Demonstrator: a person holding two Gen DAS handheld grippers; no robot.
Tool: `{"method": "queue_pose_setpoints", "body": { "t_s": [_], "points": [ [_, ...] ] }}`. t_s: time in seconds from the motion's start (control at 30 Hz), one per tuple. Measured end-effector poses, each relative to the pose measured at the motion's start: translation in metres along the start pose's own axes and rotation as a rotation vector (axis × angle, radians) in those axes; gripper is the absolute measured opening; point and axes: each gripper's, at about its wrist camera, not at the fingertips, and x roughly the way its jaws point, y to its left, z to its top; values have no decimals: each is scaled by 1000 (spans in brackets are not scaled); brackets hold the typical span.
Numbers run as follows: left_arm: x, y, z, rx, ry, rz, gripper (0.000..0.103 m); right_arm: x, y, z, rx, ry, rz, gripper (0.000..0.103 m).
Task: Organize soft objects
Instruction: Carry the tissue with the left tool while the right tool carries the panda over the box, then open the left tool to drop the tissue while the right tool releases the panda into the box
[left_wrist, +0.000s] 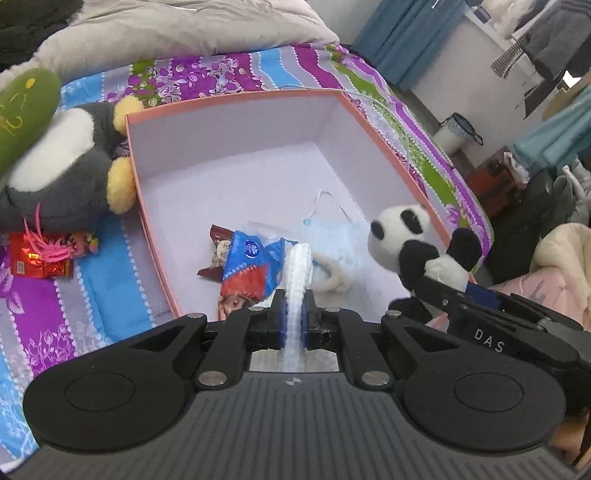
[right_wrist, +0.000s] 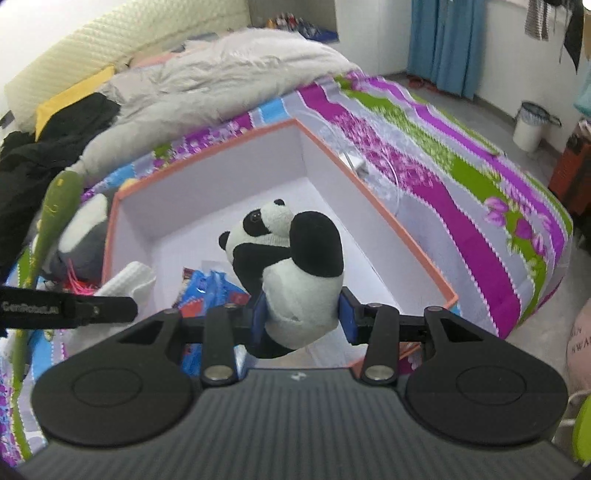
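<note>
— Grippers first: what is held by each?

— A folded white cloth (left_wrist: 297, 273) is pinched edge-on by the left gripper (left_wrist: 294, 317), whose jaws are drawn nearly together, with only the cloth's thickness between the blue pads (left_wrist: 282, 321). A panda plush (right_wrist: 291, 266) is clamped at its white belly by the right gripper (right_wrist: 301, 317); the jaws are set partly apart, as wide as the toy's body, and both pads are pressed against it.

— Where are the two things placed?

— Both are held above the open pink-edged box (left_wrist: 236, 99), which is set on the striped floral bedspread (left_wrist: 107, 288). The cloth is seen over the near end of the box; the panda is carried over the box's right side, its head raised above the gripper. Neither is seen touching the box floor.

— What is already found inside the box?

— A blue and red snack packet (left_wrist: 247, 269), a pale blue face mask (left_wrist: 328, 236) and a small cream fuzzy piece (left_wrist: 332, 277) are gathered at the near end. The far half of the floor is shown bare.

— And outside it?

— A grey and white plush with yellow feet (left_wrist: 70, 162) is laid against the box's left wall, a green plush (left_wrist: 22, 114) resting on it. A red foil packet (left_wrist: 40, 258) is seen just in front of them on the bedspread. A pale rumpled duvet (right_wrist: 221, 77) is heaped beyond the box.
</note>
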Motion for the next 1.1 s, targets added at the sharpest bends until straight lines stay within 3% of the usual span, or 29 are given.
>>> {"method": "queue_pose_setpoints", "body": {
  "t_s": [0.1, 0.17, 0.2, 0.23, 0.43, 0.67, 1.1],
  "points": [
    [-1, -3, 0, 29, -3, 15, 10, 3, -3, -3, 7, 13, 23, 47],
    [-1, -5, 0, 49, 6, 28, 26, 4, -3, -4, 3, 22, 26, 48],
    [-2, -6, 0, 54, 7, 32, 49, 4, -2, -4, -6, 25, 18, 50],
    [-4, -6, -1, 62, -6, 31, 56, 4, -2, -5, -15, 26, 8, 50],
    [-19, -8, -10, 94, -57, 40, 56, -5, 0, -12, -14, 7, 27, 50],
    [-52, -11, -34, 141, -135, 49, 56, -38, 4, -26, -30, -73, 60, 50],
    [-125, -13, -109, 172, -293, 50, 56, -102, 18, -71, -43, -176, 156, 50]
  ]
}}
